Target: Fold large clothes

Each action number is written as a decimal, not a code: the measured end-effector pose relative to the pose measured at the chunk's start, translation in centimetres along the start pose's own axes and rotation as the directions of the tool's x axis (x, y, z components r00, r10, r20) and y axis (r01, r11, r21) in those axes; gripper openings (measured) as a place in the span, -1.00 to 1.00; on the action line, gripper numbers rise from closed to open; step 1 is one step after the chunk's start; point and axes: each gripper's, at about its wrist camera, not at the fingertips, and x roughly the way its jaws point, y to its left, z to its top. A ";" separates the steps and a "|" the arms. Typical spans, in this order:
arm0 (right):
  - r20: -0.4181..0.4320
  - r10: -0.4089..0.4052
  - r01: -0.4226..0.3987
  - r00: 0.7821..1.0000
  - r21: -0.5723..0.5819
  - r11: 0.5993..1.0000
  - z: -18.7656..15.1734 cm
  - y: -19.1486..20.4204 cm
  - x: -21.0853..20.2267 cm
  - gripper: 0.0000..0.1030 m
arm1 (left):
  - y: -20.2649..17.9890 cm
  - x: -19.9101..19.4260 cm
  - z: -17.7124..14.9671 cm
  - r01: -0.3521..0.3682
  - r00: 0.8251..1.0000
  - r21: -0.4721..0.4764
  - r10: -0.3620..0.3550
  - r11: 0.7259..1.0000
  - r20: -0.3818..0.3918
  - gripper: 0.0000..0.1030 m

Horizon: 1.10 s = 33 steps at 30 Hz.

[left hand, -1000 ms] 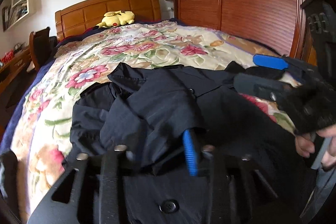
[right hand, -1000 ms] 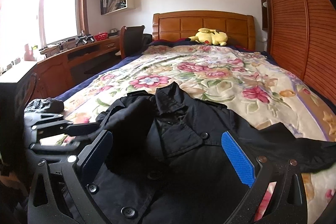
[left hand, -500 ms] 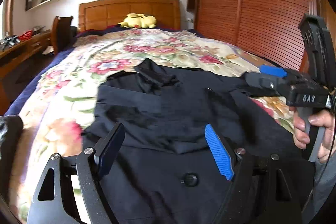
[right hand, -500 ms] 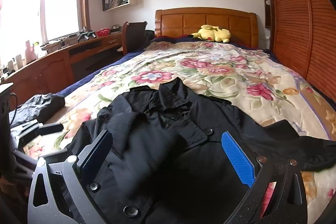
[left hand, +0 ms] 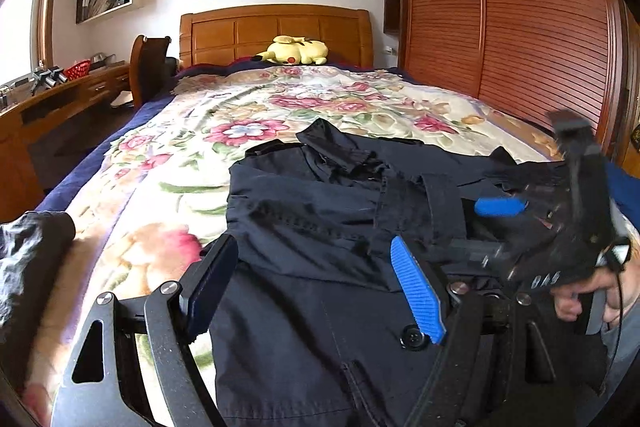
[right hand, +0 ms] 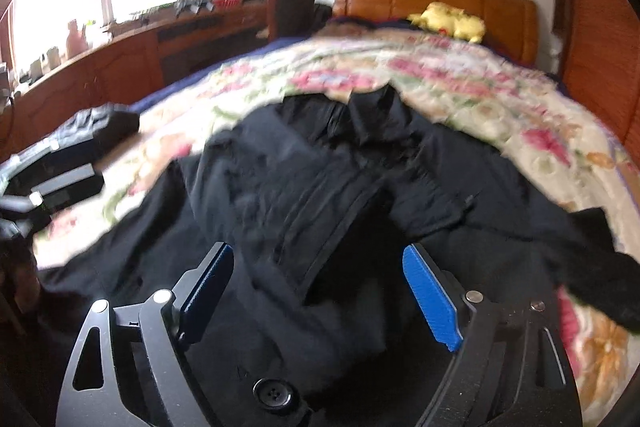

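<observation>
A large dark navy coat point(left hand: 320, 219) lies spread on the floral bedspread point(left hand: 224, 123), collar toward the headboard, its left side folded over the front. My left gripper point(left hand: 316, 275) is open and empty, low over the coat's lower front near a button point(left hand: 412, 337). My right gripper point(right hand: 320, 291) is open and empty above the coat point(right hand: 320, 187). It also shows in the left wrist view point(left hand: 496, 227), blurred, low over the coat's right side. The left gripper shows at the left edge of the right wrist view point(right hand: 64, 187).
A yellow plush toy point(left hand: 294, 51) lies by the wooden headboard point(left hand: 276, 31). A wooden wardrobe point(left hand: 500, 27) stands along the right. A desk point(left hand: 44, 107) and chair point(left hand: 150, 67) stand left of the bed. A dark bundle point(left hand: 28, 259) lies at the bed's near left.
My left gripper let go of the coat's left side after laying it over the front, and opened and drew back. My right gripper swung down and left over the coat's right side.
</observation>
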 end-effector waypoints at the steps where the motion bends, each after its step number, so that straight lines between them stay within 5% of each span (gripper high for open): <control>1: -0.029 0.013 -0.013 1.000 -0.008 1.000 -0.1 0.0 0.8 0.70 | 0.1 0.0 -0.1 -0.003 1.000 -0.003 0.003 1.000 0.001 0.55; 5: -0.103 0.013 -0.019 0.995 -0.053 0.998 -0.4 0.3 3.0 0.70 | 0.1 0.0 -0.3 0.012 1.000 -0.013 -0.012 1.000 -0.002 0.55; 12: -0.080 0.060 -0.060 0.995 -0.001 0.998 0.0 -1.0 3.2 0.56 | -0.9 -0.2 -0.6 0.013 1.000 0.012 -0.013 1.000 0.005 0.55; 15: -0.070 0.067 -0.066 0.995 0.016 0.998 -0.2 -1.4 2.9 0.36 | -1.2 -0.1 -0.8 0.016 1.000 0.009 -0.016 1.000 -0.002 0.55; 24: -0.070 0.015 -0.016 0.997 -0.018 1.000 -0.4 -0.1 3.1 -0.79 | -1.8 0.1 -1.4 0.001 1.000 0.014 -0.001 1.000 -0.019 0.55; 33: 0.099 -0.097 0.090 0.990 0.070 0.993 -0.7 -2.2 -3.4 -0.86 | -2.3 -0.4 -1.3 0.019 1.000 0.009 -0.019 1.000 -0.007 0.55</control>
